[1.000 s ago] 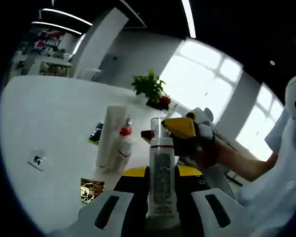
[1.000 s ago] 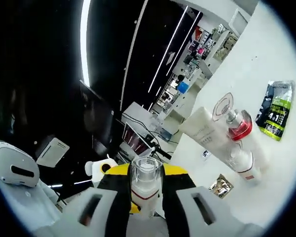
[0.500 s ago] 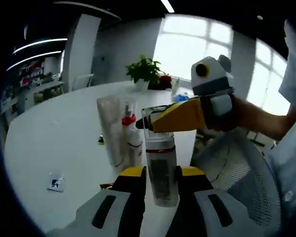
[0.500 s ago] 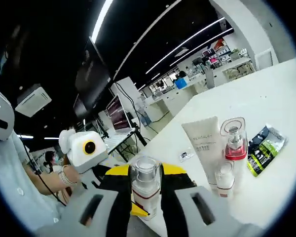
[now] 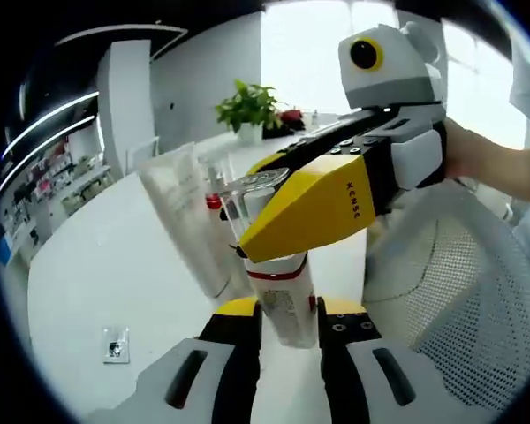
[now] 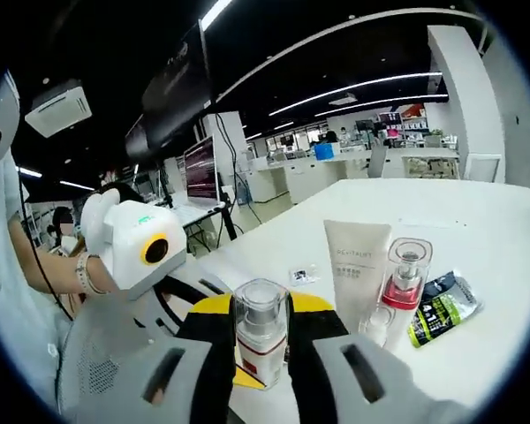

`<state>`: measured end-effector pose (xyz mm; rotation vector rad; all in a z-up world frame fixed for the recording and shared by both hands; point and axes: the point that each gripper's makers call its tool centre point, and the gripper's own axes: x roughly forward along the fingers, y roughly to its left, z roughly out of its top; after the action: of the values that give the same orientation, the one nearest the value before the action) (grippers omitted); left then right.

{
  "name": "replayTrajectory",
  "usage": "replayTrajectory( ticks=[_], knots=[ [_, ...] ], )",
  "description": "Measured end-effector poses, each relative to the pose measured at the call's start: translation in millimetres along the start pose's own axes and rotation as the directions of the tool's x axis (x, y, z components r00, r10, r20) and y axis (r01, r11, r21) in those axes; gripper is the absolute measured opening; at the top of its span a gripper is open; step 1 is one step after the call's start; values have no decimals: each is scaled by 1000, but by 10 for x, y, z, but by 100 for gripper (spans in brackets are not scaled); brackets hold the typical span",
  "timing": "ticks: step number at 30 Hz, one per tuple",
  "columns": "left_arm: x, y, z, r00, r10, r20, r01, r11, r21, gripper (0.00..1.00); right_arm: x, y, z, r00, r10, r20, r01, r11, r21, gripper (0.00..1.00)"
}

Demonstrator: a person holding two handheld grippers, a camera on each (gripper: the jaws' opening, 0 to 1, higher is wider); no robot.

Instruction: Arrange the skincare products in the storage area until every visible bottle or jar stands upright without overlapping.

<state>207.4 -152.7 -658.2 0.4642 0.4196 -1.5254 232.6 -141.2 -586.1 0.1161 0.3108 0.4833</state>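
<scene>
The left claw point(image 5: 285, 340) is clamped on the lower body of a pump bottle point(image 5: 287, 300), which stands upright between its jaws. The right claw point(image 6: 261, 349) grips the same bottle's clear cap point(image 6: 261, 309) from the opposite side. Just beyond the bottle, on the white counter point(image 6: 503, 265), a white tube point(image 6: 356, 269) and a red-collared bottle point(image 6: 405, 283) stand upright, touching. A dark sachet point(image 6: 442, 307) lies flat beside them.

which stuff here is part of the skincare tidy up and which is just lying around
Part of the job:
- pump bottle, held between both grippers
- white tube, standing upright
- red-collared bottle, beside the tube
- left gripper and right gripper

Just lying about:
- green and black sachet
- small tag on the white table
- potted plant
- mesh chair
</scene>
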Motion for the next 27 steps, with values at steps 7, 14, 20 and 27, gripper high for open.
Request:
replayTrajectory(
  ticks=[7,14,20,27],
  knots=[
    [102,51,-84,999,4,-41,-2,999,42,20,-1,-81,-96,1000,-22,-11,22,999,-34,21],
    [192,103,-152,998,9,-54,-7,999,32,19,33,-130,-179,999,-40,-34,38,997,-61,21],
    [276,138,-189,999,7,-42,-8,999,-39,17,57,-159,-250,998,-52,-41,48,993,-109,21],
    [367,120,-276,999,-2,-41,-1,997,-75,17,87,-187,-370,994,-56,-89,44,990,-132,21]
  ],
)
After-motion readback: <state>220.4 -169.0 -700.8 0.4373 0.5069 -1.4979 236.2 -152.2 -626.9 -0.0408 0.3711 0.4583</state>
